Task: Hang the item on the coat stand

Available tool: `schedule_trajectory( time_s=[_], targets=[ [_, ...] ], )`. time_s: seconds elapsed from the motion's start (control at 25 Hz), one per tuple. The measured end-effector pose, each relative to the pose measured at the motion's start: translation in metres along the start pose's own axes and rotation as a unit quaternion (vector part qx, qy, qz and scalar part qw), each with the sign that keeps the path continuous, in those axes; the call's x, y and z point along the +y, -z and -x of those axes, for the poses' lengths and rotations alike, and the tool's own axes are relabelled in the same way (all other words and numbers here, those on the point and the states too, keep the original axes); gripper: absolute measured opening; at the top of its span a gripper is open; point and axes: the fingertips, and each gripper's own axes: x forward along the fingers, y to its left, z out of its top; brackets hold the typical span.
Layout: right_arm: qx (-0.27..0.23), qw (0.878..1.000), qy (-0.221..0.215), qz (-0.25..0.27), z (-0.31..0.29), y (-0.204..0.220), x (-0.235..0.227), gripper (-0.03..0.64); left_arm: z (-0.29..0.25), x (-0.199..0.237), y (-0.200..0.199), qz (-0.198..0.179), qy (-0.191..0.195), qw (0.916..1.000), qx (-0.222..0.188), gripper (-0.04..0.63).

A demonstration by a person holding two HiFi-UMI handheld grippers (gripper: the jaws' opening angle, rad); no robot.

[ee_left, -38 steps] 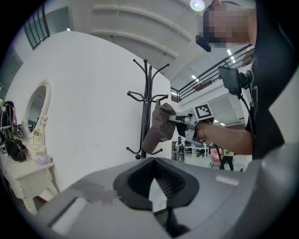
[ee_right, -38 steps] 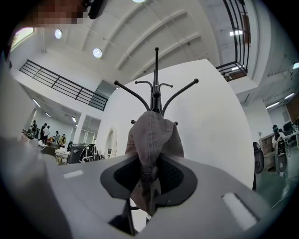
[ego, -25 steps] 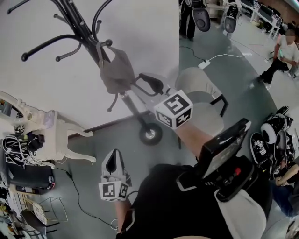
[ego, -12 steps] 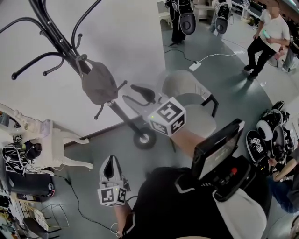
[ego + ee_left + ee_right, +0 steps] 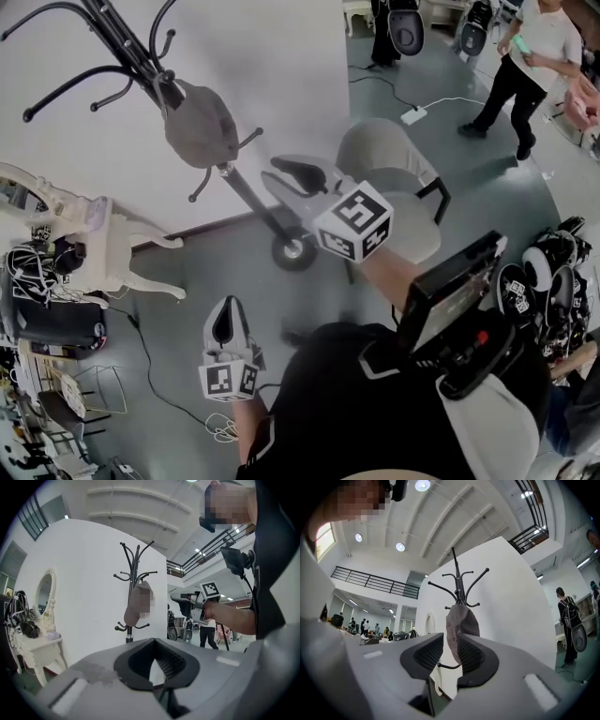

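A grey fabric item (image 5: 199,127) hangs from a hook of the black coat stand (image 5: 141,52) in front of the white wall. My right gripper (image 5: 292,186) is held to the right of it and apart from it. Its jaws are closing with nothing between them. In the right gripper view the item (image 5: 459,625) shows far off through the gap of that gripper (image 5: 450,641). My left gripper (image 5: 225,323) is low near the person's body, jaws together and empty. From the left gripper (image 5: 154,641) the stand (image 5: 132,569) and the item (image 5: 138,604) stand ahead.
A white dressing table (image 5: 103,253) with a mirror stands at the left, cables on the floor beside it. A grey chair (image 5: 394,178) is behind my right gripper. A person (image 5: 525,56) walks at the back right. Dark gear (image 5: 544,272) lies at the right edge.
The right gripper's jaws have narrowed, and it has stayed clear of the hanging item. The item remains on its hook. The left gripper has hardly moved.
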Motion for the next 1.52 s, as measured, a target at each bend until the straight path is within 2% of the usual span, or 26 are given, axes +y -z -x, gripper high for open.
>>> schedule_trajectory(
  time_s=[0.2,0.48,0.84,1.2,1.36,1.52],
  targets=[
    [-0.002,1.000,-0.018,-0.012,0.002,0.002,0.020,0.067,0.019,0.000,0.001,-0.001,-0.011,0.9999,0.006,0.021],
    [0.002,1.000,-0.011,-0.003,0.005,0.004,0.051,0.051,0.046,0.012,0.002,0.002,-0.005,1.0000,0.002,0.022],
    [0.017,0.999,0.027,-0.004,0.015,0.014,0.099,0.009,0.092,0.037,0.008,0.011,0.014,0.9998,0.001,0.021],
    [0.029,0.998,0.064,0.003,0.027,0.024,0.127,0.009,0.102,0.046,0.009,0.011,0.051,0.9986,-0.007,0.021],
    [0.031,0.997,0.074,0.008,0.038,0.028,0.137,0.009,0.106,0.053,0.006,0.022,0.041,0.9988,-0.018,0.021],
    [0.041,0.996,0.077,0.005,0.049,0.034,0.143,0.009,0.107,0.052,0.005,0.024,0.046,0.9984,-0.022,0.021]
  ],
)
